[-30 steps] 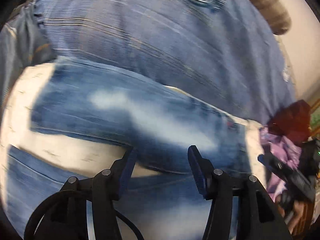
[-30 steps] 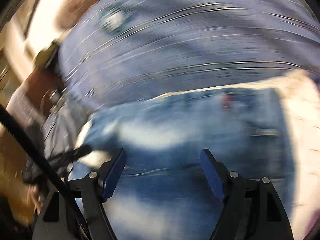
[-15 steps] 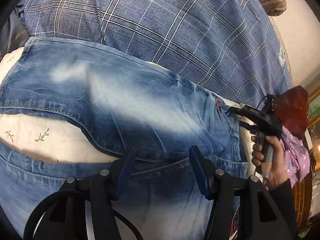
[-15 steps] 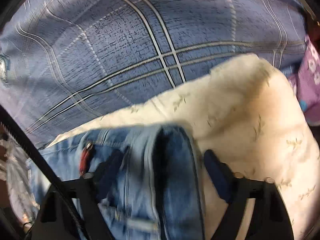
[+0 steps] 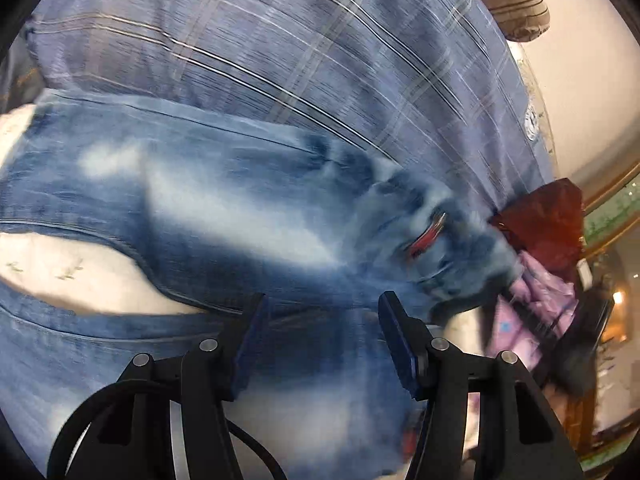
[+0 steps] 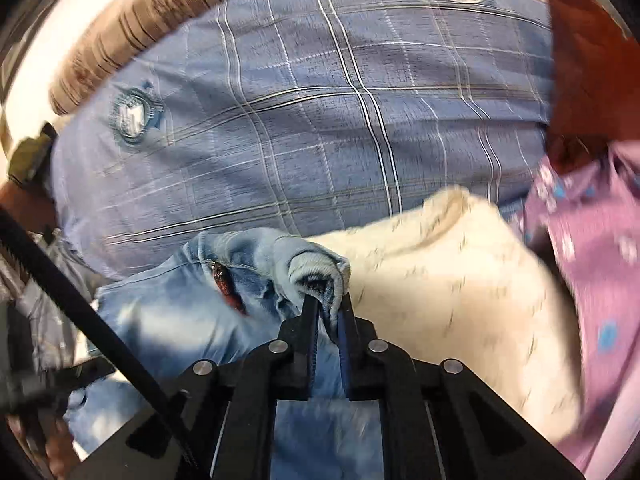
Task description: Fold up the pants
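Faded blue jeans (image 5: 208, 208) lie spread on a cream floral sheet (image 5: 68, 276). My left gripper (image 5: 320, 312) is open and empty, hovering just above the denim near the crotch seam. My right gripper (image 6: 329, 312) is shut on a bunched fold of the jeans (image 6: 316, 268) at the waistband end, lifting it off the cream sheet (image 6: 460, 280). A red label (image 6: 222, 280) shows on the denim beside the grip. The lifted, blurred waistband corner also shows in the left wrist view (image 5: 432, 240).
A blue plaid blanket (image 6: 320, 100) covers the bed beyond the jeans. A brown striped pillow (image 6: 132, 16) lies at its far edge. A purple patterned cloth (image 6: 592, 272) and a dark red cloth (image 5: 548, 224) lie to the right.
My right gripper closed on the jeans' waistband corner and lifted it, bunching the denim. The left gripper stayed open over the jeans with little shift.
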A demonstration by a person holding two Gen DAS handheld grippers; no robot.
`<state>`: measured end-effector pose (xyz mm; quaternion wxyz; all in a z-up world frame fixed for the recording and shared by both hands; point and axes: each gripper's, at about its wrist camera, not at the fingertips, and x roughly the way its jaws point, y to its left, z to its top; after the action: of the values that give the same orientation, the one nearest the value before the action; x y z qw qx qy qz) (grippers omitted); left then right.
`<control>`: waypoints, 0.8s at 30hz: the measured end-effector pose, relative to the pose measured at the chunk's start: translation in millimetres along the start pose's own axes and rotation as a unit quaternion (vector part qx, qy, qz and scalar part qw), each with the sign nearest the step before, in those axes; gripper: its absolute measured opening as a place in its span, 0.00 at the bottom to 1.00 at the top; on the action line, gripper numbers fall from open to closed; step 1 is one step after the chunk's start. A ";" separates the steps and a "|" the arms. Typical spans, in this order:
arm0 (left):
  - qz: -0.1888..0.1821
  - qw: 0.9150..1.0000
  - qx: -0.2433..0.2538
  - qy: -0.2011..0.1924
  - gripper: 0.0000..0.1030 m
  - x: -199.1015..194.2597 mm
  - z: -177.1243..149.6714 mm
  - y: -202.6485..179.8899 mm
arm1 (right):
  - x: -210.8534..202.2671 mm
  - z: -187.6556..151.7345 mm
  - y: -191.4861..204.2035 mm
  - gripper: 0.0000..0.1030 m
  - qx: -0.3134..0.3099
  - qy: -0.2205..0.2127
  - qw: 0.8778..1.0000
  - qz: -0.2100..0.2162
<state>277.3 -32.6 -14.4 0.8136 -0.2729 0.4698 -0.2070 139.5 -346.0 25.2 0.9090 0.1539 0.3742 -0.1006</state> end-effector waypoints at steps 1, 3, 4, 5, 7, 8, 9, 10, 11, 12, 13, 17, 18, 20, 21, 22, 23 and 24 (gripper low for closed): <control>-0.016 1.000 -0.014 0.005 0.55 3.0 4.8 -6.9 | -5.3 -9.2 -6.2 0.08 0.014 -0.003 1.000 0.005; -0.024 0.999 -0.034 0.001 0.57 9.1 13.6 -17.1 | -5.9 -24.2 -14.5 0.08 0.049 0.003 0.998 0.032; -0.025 0.999 -0.043 -0.001 0.59 14.3 19.1 -21.6 | -7.0 -28.2 -13.3 0.08 0.052 0.005 0.998 0.035; -0.022 0.998 -0.053 -0.002 0.60 21.7 25.2 -26.2 | -3.4 -26.6 -16.6 0.08 0.055 0.008 0.998 0.037; -0.010 0.997 -0.070 0.001 0.60 38.0 35.2 -30.8 | -0.4 -23.9 -23.7 0.08 0.066 0.011 0.996 0.055; -0.007 0.997 -0.082 0.003 0.60 45.6 39.1 -31.3 | -4.6 -26.9 -27.2 0.08 0.073 0.012 0.995 0.061; -0.009 0.995 -0.095 0.005 0.60 50.9 43.1 -30.0 | -1.1 -27.0 -31.1 0.08 0.081 0.016 0.994 0.066; -0.015 0.993 -0.115 0.005 0.60 56.0 47.2 -27.8 | 0.4 -29.2 -33.4 0.08 0.081 0.021 0.994 0.069; -0.016 0.992 -0.128 0.003 0.60 60.2 50.4 -25.5 | 2.8 -30.3 -35.1 0.08 0.078 0.025 0.994 0.069; -0.004 0.990 -0.140 -0.001 0.60 66.4 54.9 -24.7 | 4.5 -32.2 -36.6 0.08 0.077 0.031 0.994 0.066; 0.007 0.989 -0.151 -0.004 0.60 73.0 58.4 -22.6 | 6.4 -32.9 -38.0 0.08 0.078 0.040 0.994 0.069; 0.080 0.987 -0.138 0.016 0.04 96.0 61.9 -22.7 | 7.4 -34.2 -42.6 0.08 0.074 0.059 0.992 0.085; 0.079 0.987 -0.139 0.011 0.04 90.8 55.1 -24.0 | 8.3 -34.7 -44.7 0.08 0.077 0.063 0.991 0.089; 0.072 0.990 -0.121 -0.009 0.04 67.7 34.8 -31.5 | 7.6 -35.7 -49.3 0.08 0.082 0.069 0.990 0.088; 0.064 0.991 -0.112 -0.017 0.04 55.4 24.0 -34.6 | 4.4 -35.4 -51.0 0.08 0.084 0.066 0.990 0.089; 0.056 0.993 -0.106 -0.024 0.04 43.3 11.2 -37.4 | -0.2 -35.2 -53.1 0.08 0.087 0.061 0.990 0.091; 0.053 0.993 -0.099 -0.026 0.04 30.4 -4.2 -37.8 | -10.3 -37.2 -55.5 0.08 0.092 0.051 0.990 0.098; 0.051 0.994 -0.097 -0.025 0.04 17.8 -22.2 -34.8 | -17.8 -39.6 -55.8 0.08 0.092 0.046 0.989 0.104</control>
<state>263.4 -75.3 -12.9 0.8043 -0.3313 0.4807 -0.1114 84.7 -382.7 -0.3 0.8783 0.2797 0.3864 -0.0328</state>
